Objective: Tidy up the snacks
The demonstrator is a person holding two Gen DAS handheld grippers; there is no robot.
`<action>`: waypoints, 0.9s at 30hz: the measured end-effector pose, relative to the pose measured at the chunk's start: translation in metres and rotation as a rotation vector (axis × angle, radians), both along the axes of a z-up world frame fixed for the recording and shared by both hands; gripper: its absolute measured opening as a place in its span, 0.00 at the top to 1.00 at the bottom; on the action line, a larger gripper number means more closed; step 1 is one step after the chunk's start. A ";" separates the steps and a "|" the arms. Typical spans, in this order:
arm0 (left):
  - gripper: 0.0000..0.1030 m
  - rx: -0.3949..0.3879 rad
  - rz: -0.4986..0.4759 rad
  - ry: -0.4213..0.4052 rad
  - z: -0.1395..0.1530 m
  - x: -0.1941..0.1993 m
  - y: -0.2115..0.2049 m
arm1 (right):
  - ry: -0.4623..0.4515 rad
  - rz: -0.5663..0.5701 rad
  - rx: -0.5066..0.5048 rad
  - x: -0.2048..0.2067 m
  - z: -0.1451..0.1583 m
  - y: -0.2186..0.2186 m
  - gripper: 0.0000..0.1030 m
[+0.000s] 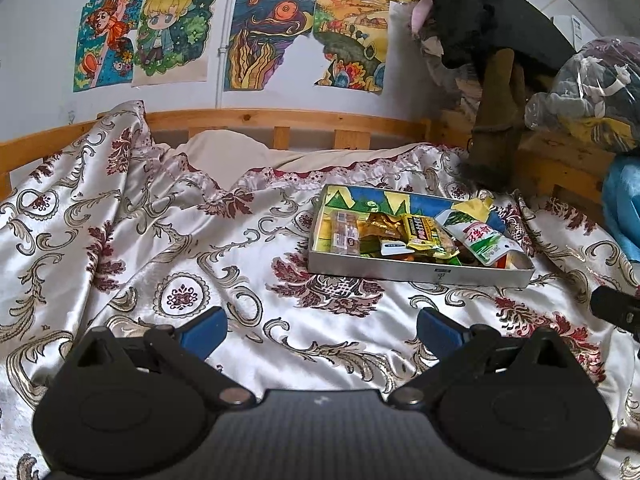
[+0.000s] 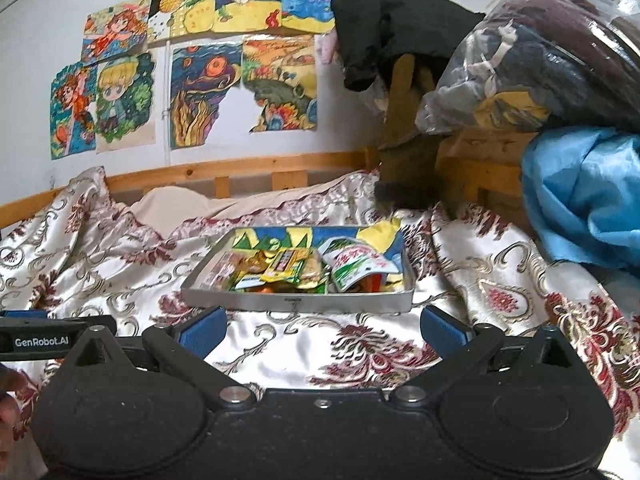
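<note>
- My left gripper (image 1: pixel 322 330), nearest the left wrist camera: both blue-padded fingers (image 1: pixel 202 334) are spread wide with nothing between them, hovering above the bedspread (image 1: pixel 160 240).
- My right gripper (image 2: pixel 322 328), nearest the right wrist camera: its fingers are likewise spread wide and empty, their tips just short of the tray's near wall. In the left wrist view a dark part of it shows at the right edge (image 1: pixel 616 310).
- In the right wrist view, my left gripper's body, marked "GenRobot.AI", enters at the left edge (image 2: pixel 44 340), with part of my hand (image 2: pixel 8 396) below it.
- Bedspread: shiny white fabric with maroon and gold floral scrollwork, rumpled, covering the bed.
- Metal tray (image 2: pixel 296 304): a shallow rectangular tin resting on the bedspread, ahead of both grippers; its inside is painted in blue, yellow and green.
- Snacks (image 2: pixel 280 268): assorted packets piled loosely inside the tray, among them a white-and-green pouch (image 1: pixel 482 238) leaning at the right end and a yellow packet (image 1: pixel 426 232) near the middle.
- Wooden bed rail (image 1: pixel 260 118): runs behind the bedspread.
- Children's drawings (image 1: pixel 168 32): colourful sheets stuck to the white wall above the rail.
- Far right: dark clothing (image 2: pixel 392 24), a clear bag of garments (image 2: pixel 532 68) and a blue cloth (image 2: pixel 580 196), heaped together.
</note>
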State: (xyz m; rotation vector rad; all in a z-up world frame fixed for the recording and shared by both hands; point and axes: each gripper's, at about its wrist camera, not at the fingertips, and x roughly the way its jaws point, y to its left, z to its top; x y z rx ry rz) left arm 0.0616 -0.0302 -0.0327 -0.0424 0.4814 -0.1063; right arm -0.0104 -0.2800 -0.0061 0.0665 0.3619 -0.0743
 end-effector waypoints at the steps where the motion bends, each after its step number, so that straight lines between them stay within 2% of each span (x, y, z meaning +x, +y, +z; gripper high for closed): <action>1: 0.00 0.003 0.001 -0.003 -0.002 0.000 0.000 | 0.006 0.004 -0.001 0.001 -0.002 0.001 0.01; 7: 0.00 0.015 -0.004 0.013 -0.014 0.006 0.000 | 0.039 0.021 -0.009 0.011 -0.012 0.004 0.01; 13: 0.00 -0.007 -0.008 0.024 -0.016 0.007 0.002 | 0.055 0.033 -0.020 0.014 -0.016 0.009 0.01; 27: 0.00 -0.035 -0.019 -0.012 -0.010 0.002 0.004 | 0.031 0.008 -0.022 0.011 -0.015 0.006 0.01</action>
